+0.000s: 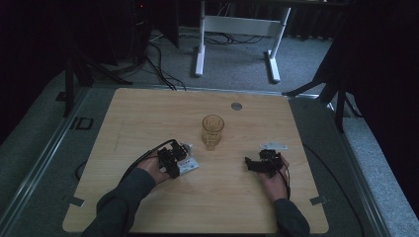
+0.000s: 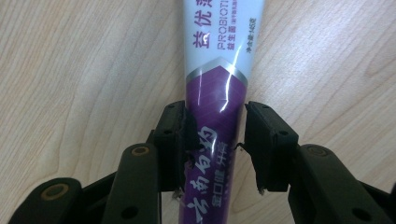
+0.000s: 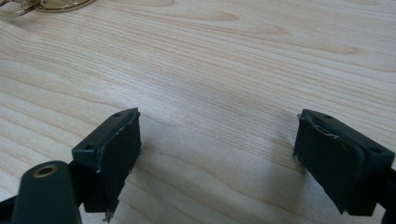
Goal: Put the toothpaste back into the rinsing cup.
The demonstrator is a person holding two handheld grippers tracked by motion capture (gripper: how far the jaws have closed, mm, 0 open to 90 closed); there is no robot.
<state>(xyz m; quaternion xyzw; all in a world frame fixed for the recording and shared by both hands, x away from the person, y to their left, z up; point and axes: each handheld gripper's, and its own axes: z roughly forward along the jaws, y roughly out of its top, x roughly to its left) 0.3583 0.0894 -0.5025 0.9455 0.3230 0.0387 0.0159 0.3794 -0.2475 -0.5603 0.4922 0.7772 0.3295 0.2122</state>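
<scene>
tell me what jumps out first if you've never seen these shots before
The purple and white tube lying on the wooden table grabs the eye, with the left hand-held gripper closed around its purple end. Next comes the amber glass standing alone near the table's middle, just beyond both hands. The right hand-held gripper sits wide open over bare wood, holding nothing.

I see a pale, matt wood-grain tabletop (image 2: 70, 70); a glossy plastic tube (image 2: 219, 93); a clear amber glass (image 1: 213, 129); my tongs (image 3: 219, 158) look matt black.
</scene>
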